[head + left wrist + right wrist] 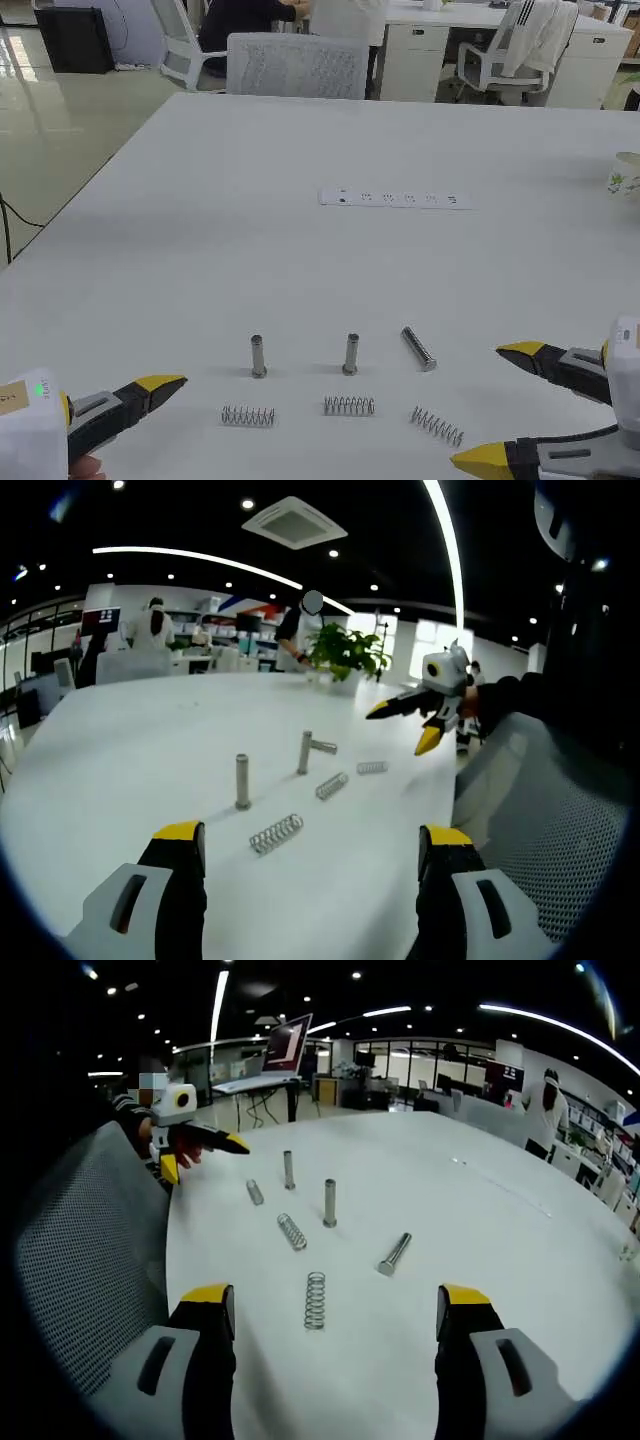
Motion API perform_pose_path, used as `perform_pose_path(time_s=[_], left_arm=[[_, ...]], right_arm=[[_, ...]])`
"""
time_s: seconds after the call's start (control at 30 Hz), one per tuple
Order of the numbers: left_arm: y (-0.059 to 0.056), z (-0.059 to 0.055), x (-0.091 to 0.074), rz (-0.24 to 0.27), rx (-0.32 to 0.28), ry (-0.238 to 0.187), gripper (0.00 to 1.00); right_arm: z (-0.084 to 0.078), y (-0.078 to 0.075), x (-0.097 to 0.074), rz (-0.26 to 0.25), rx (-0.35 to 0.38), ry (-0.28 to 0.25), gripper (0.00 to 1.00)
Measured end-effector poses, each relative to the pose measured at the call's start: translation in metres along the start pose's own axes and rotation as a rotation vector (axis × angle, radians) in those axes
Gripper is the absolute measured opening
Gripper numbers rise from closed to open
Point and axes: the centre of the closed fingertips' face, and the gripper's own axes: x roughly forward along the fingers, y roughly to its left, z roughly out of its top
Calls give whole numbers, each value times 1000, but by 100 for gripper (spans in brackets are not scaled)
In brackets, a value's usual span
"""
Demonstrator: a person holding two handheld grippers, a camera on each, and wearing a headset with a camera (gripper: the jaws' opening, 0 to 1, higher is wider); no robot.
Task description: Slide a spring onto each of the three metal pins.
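Both tongs sit closest to me, on the near side of the middle pin (350,354). The left gripper (312,835) hangs off to that pin's near-left and the right gripper (495,405) off to its near-right. Both have their yellow-tipped jaws spread wide with nothing between them, hovering over the white table (200,230).

Next come the springs, all lying loose on the table and not touching any pin:
- the middle spring (349,405) lies just in front of the middle pin, crosswise
- the left spring (248,415) lies to the pin's near-left, also crosswise
- the right spring (437,425) lies to its near-right, angled a bit

Then the pin row. The middle pin stands upright on its flat head. The left pin (258,356) stands upright too, level with the middle pin and off to its left. The right pin (418,348) is just to the right of the middle one, but it's lying on its side at a slant, head end toward me.

Well beyond the middle pin and slightly right there's a white power strip (395,198) flat on the table. Further right of that, at the table's edge, is a paper cup (625,175) with green print, only partly in view. Past the far edge, behind and left of the pin, stands a grey mesh chair (295,65).
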Motion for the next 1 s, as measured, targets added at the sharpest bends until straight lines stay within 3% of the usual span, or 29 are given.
perform_pose_path(time_s=[1.0], left_arm=[[-1, -1, 1, -3, -2, 2, 84]], right_arm=[[-1, -1, -1, -5, 6, 3, 82]])
